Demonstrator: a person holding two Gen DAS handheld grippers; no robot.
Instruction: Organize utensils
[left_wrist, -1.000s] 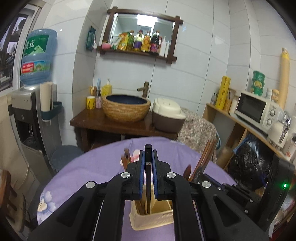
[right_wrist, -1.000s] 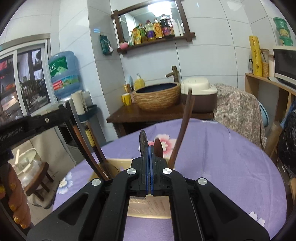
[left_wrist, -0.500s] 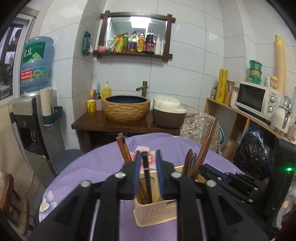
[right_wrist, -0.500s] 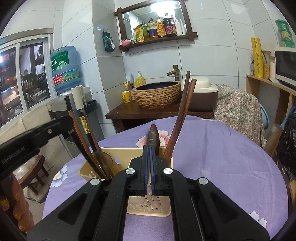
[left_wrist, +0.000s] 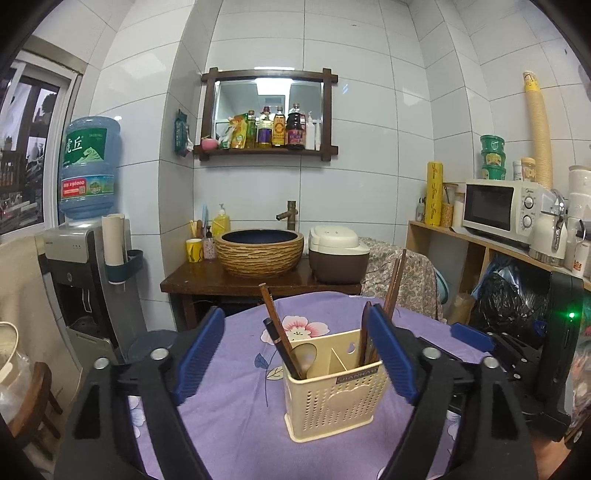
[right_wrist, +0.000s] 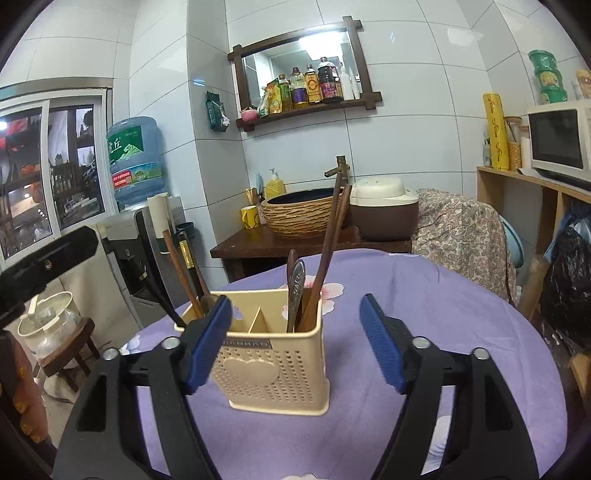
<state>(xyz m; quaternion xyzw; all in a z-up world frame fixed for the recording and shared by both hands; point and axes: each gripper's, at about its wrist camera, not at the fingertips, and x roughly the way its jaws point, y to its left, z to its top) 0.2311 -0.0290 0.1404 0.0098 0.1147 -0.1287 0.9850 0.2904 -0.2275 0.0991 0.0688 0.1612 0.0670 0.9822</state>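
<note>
A cream perforated utensil holder with three compartments stands on the purple flowered tablecloth. Its left compartment holds dark chopsticks and a wooden spoon. Its right compartment holds long brown chopsticks and spoons. My left gripper is back from the holder, jaws opening wide, nothing pressed between them. My right gripper likewise has its jaws opening, apart from the utensils. The right gripper's body shows at the right of the left wrist view.
Behind the table stand a dark wooden washstand with a woven basin and a rice cooker. A water dispenser is at left, a shelf with a microwave at right. A draped chair touches the table's far side.
Both grippers let go of their utensils, which now stand in the holder, and drew back from it while their jaws spread wide.
</note>
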